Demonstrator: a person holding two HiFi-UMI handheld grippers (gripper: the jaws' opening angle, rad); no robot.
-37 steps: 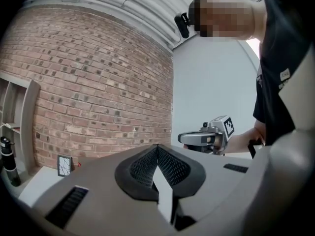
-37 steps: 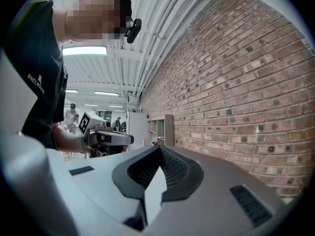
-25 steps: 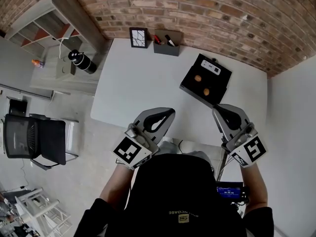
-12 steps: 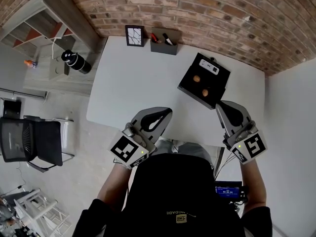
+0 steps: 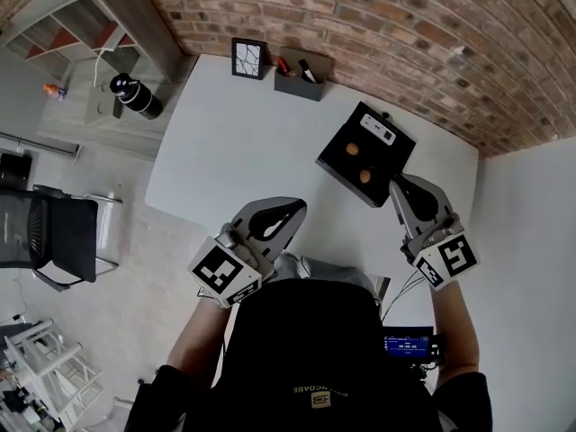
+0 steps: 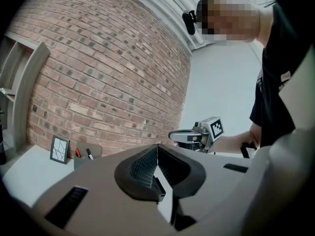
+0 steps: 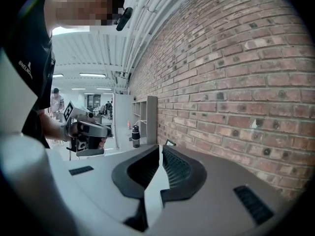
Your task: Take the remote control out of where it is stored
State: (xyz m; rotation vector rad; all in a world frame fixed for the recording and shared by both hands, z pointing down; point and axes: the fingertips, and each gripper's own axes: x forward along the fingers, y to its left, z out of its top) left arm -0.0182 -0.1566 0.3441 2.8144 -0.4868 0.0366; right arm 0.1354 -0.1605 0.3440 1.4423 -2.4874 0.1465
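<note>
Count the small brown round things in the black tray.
2. One brown thing lies mid-tray, near the white remote control; the other lies toward the black tray's corner nearest the person. None looks hidden.

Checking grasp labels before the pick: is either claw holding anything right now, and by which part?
Nothing is held. The left claw and right claw are both shut with nothing between them; the remote control lies in the black box, untouched.

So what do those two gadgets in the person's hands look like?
Both the left gripper and right gripper are light grey with black ribbed pads, each carrying a cube of black-and-white square markers. The person wears a black short-sleeved shirt.
</note>
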